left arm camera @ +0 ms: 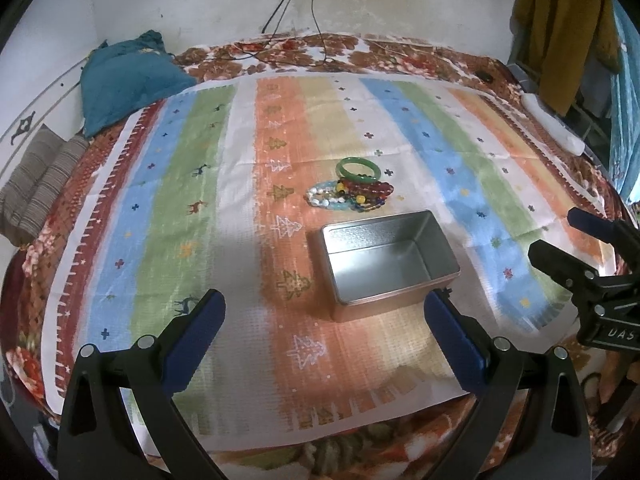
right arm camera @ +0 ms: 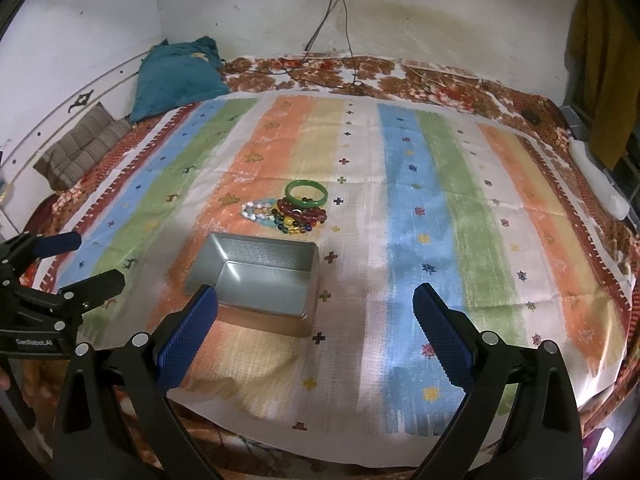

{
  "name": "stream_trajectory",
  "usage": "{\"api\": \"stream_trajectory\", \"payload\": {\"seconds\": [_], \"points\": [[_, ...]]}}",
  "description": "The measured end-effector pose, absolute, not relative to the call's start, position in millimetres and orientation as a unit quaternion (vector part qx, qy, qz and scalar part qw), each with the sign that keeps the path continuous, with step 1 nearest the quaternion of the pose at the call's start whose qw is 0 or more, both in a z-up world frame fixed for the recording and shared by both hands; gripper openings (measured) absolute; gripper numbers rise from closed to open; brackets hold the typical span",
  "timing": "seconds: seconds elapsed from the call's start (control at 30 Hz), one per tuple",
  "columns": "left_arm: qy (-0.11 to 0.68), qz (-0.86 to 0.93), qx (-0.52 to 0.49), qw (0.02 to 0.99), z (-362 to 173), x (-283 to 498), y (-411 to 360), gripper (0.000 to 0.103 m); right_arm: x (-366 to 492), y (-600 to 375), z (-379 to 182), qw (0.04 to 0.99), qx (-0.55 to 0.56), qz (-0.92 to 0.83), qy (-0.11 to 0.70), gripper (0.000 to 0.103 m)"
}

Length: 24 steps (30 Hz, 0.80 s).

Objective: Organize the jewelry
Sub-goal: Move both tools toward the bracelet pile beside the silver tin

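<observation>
A pile of bead bracelets [left arm camera: 352, 196] [right arm camera: 286, 216] lies on the striped cloth, with a green bangle [left arm camera: 357, 171] [right arm camera: 306, 194] at its far side. An empty open metal tin [left arm camera: 390, 264] [right arm camera: 256, 280] stands just in front of the pile. My left gripper [left arm camera: 326, 312] is open and empty, held above the cloth in front of the tin. My right gripper [right arm camera: 316, 308] is open and empty, to the right of the tin; it also shows at the right edge of the left wrist view [left arm camera: 560, 240]. The left gripper shows at the left edge of the right wrist view [right arm camera: 76, 260].
The striped cloth [left arm camera: 200, 200] [right arm camera: 440, 240] covers a floral bedspread [left arm camera: 400, 52]. A teal pillow [left arm camera: 128, 80] [right arm camera: 180, 76] and a striped cushion [left arm camera: 40, 184] lie at the far left. Cables [right arm camera: 340, 40] hang from a wall socket. A white object [right arm camera: 600, 184] lies at the right edge.
</observation>
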<state>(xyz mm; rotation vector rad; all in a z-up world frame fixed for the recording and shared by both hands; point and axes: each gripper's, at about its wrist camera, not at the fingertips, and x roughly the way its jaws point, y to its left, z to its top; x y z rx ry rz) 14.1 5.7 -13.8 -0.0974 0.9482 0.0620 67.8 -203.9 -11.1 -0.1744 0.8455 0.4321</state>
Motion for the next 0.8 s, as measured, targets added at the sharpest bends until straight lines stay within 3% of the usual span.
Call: {"api": "stream_trajectory", "payload": {"seconds": [0.8], "points": [[0.457,0.035,-0.039,0.888,-26,54,12,0.097,115,-190,-18,0.876,-0.081,0.197,0.433,0.099]]}}
